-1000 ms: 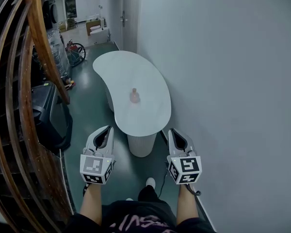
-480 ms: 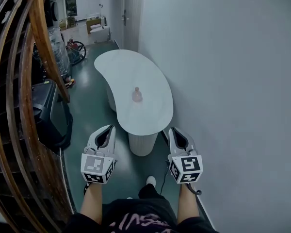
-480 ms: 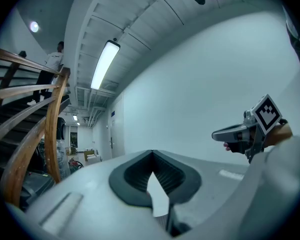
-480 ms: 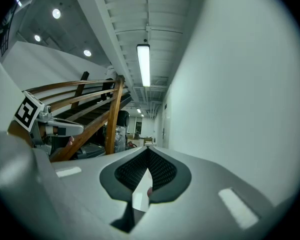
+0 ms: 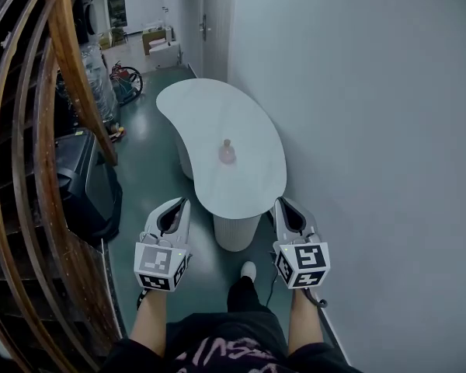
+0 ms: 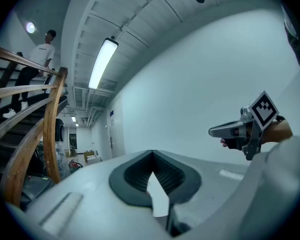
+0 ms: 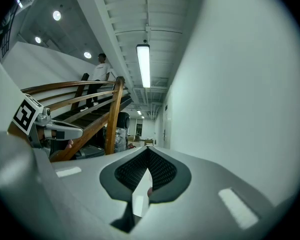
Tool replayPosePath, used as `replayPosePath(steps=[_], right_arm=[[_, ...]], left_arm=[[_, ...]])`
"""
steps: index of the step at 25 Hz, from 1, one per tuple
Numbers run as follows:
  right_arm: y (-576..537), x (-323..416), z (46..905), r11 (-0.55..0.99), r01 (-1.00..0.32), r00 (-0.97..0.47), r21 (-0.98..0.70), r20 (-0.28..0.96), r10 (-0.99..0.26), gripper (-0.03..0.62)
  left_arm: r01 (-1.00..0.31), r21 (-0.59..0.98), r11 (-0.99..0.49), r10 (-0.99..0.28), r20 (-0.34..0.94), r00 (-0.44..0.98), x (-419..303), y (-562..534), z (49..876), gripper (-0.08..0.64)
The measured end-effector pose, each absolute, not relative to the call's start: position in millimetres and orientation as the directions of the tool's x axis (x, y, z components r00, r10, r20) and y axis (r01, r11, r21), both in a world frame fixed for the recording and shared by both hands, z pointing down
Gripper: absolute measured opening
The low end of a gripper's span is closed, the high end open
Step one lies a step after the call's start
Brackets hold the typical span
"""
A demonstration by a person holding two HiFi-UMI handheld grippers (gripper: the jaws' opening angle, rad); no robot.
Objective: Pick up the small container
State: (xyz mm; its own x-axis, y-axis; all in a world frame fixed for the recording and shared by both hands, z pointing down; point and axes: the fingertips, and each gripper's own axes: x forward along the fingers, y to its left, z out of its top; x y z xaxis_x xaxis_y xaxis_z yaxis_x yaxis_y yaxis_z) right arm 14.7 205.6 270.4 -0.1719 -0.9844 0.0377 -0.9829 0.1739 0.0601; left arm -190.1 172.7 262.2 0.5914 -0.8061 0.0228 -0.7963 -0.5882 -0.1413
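The small container (image 5: 227,152) stands upright and alone near the middle of a white, kidney-shaped surface (image 5: 217,107). It is pale pink, with a rounder body and a narrower top, and it is too small here to tell its material or whether it has a cap.

Judging by its size, it is probably light and stiff, with a smooth, curved side that could slip or tip if pushed from one side only. The safest hold looks to be across the body, low and level beneath the narrow top, with both pads meeting it together.

The surface rests on a pale pedestal (image 5: 237,231) over a green floor (image 5: 151,169), beside a plain wall (image 5: 373,130).

The left claw (image 5: 176,203) and the right claw (image 5: 283,203) hang just short of the surface's near edge, well apart from the container. In its own view each claw has its tips pressed together and grips nothing. Only a sliver of the white surface shows through the gap behind the tips.

A wooden stair railing (image 5: 70,61) curves along the left.
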Motion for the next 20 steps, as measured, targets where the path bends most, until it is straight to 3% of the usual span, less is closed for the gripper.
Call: replayPosePath(steps=[20], right_arm=[[105,40,299,0.218,-0.976,-0.216,0.027,0.081,-0.973,0.017]], left_arm=[[-0.803,-0.137,-0.580,-0.814,0.083,0.574,-155,80,291,0.000]])
